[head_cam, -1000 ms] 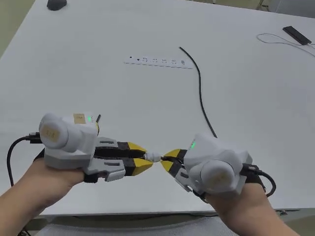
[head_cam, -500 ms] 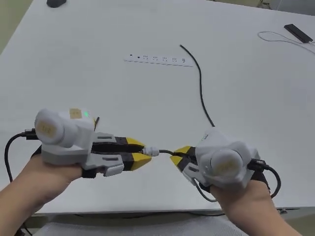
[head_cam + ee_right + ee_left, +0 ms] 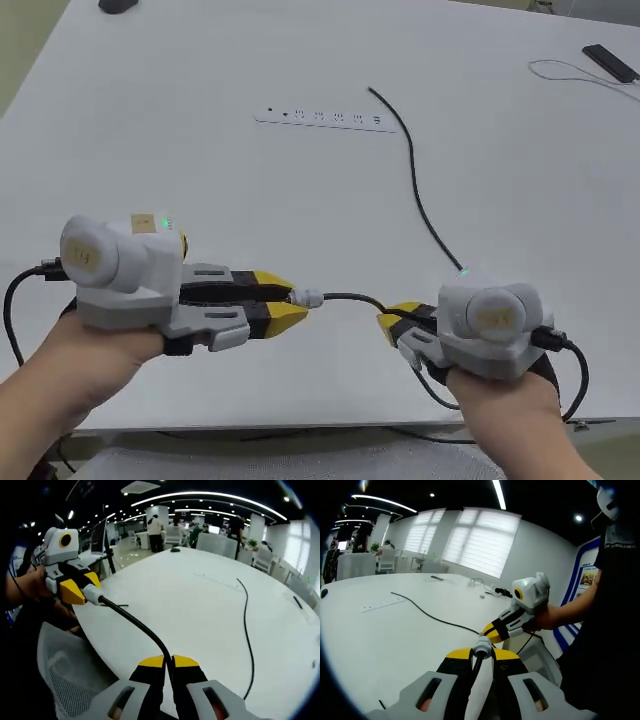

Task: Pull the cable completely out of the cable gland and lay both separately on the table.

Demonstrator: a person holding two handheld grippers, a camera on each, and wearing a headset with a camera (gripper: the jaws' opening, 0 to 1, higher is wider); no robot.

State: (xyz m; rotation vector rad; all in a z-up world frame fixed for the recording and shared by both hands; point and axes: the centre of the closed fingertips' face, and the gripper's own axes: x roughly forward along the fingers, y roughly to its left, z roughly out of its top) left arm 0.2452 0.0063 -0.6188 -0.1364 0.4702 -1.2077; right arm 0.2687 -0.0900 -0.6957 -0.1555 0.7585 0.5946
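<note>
We've the left gripper [image 3: 298, 303] with fingers clamped on the white cable gland [image 3: 308, 297], right gripper [image 3: 385, 318] likewise on the black cable [image 3: 350, 297], which isn't yet pulled free, with neither piece set down.

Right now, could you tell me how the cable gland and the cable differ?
The cable gland is white and stubby; the cable is black, thin and curved. The gland sits clamped in the left gripper, while the right gripper pinches the cable farther along. Both are held above the table, the cable's end in the gland.

Head view down; gripper views opposed, sharing cable [image 3: 135, 622].
</note>
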